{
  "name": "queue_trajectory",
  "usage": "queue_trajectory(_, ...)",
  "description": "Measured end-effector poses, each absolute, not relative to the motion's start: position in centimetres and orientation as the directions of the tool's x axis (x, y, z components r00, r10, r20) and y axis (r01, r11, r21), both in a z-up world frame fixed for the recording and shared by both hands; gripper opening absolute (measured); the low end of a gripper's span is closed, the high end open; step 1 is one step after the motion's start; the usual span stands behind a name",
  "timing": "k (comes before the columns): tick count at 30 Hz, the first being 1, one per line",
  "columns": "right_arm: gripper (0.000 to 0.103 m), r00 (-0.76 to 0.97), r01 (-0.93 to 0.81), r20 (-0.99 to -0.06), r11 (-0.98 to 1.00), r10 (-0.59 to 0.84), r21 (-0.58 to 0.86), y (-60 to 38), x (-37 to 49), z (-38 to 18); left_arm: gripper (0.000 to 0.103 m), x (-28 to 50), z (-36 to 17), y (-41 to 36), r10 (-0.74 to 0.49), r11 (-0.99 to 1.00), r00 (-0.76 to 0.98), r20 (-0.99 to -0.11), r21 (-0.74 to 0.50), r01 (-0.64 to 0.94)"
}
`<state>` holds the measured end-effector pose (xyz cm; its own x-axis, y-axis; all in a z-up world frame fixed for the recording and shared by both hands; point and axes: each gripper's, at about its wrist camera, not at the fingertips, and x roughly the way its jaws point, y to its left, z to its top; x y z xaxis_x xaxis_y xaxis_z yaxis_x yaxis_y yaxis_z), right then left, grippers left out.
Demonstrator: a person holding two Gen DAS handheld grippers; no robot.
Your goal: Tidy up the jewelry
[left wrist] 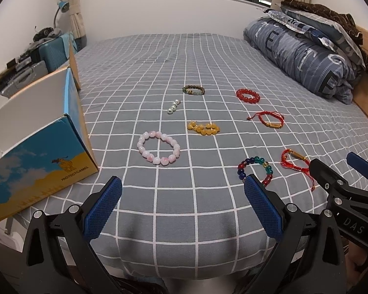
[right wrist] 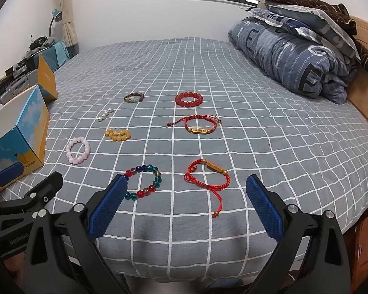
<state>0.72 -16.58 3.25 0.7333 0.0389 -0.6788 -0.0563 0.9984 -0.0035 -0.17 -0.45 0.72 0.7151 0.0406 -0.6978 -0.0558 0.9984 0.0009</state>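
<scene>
A grey checked bed fills my view. My left tool and right tool both gape wide, holding nothing. Just ahead of the right tool lie a multicoloured bracelet and a red cord bracelet; six more bracelets lie beyond.

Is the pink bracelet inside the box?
No, the pink bracelet lies on the checked bedsheet, beside the box and not in it.

8 bracelets scattered on bedspread.
</scene>
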Motion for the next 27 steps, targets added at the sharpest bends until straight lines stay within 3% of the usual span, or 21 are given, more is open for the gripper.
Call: queue_trajectory(27, 0.094, 0.736, -0.056, -0.676, 0.998, 0.039, -0.004, -16.49, 0.60, 3.41, 0.097, -0.40, 1.13, -0.38, 0.054, 0.998, 0.719, -0.693, 0.015, -0.061)
